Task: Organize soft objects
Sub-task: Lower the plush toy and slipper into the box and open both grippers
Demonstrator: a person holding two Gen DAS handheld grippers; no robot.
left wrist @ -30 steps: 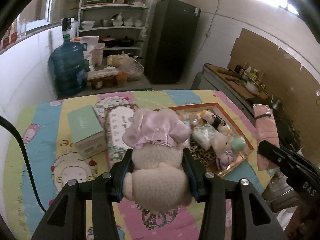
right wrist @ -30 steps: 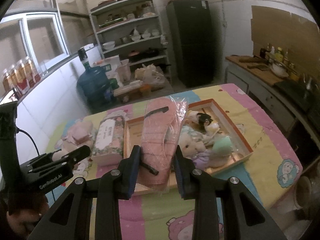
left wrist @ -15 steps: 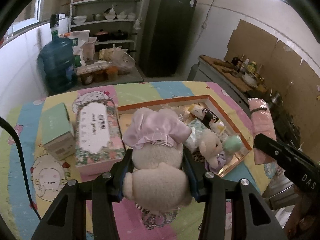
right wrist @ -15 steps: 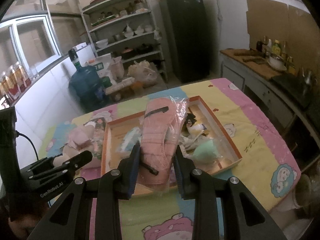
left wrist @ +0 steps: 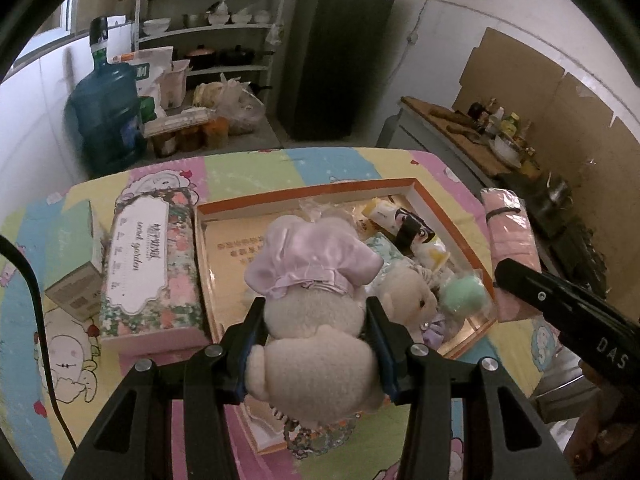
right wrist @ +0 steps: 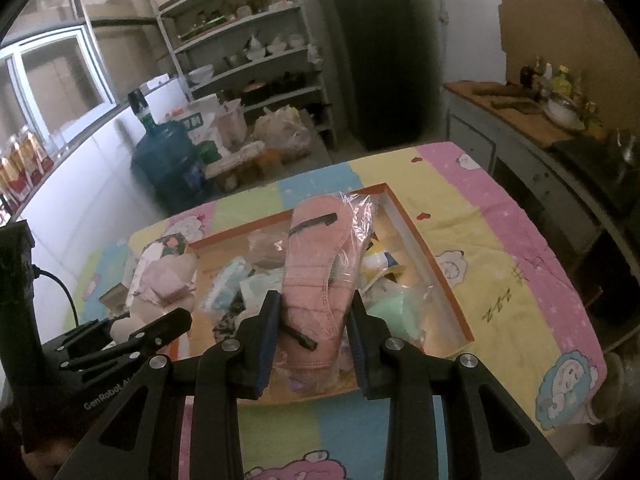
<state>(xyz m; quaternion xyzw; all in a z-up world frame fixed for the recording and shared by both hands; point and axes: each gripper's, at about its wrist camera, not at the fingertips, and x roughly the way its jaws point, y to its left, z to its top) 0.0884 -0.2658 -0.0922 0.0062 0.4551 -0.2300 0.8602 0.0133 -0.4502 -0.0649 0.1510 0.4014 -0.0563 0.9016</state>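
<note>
Now left claw (left wrist: 316, 320) grips plush toy (left wrist: 316, 344); right claw (right wrist: 313, 316) grips wrapped pink insole (right wrist: 320, 276).

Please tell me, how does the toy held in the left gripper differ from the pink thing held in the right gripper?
The plush toy is cream, fluffy and rounded, and wears a pink satin bonnet; the pink insole is flat, long and stitched. The toy is bare; the insole is sealed in clear plastic. The left gripper stands wider around the toy than the right gripper around the insole. Both are soft, clamped between jaws, above the orange-rimmed tray.
</note>
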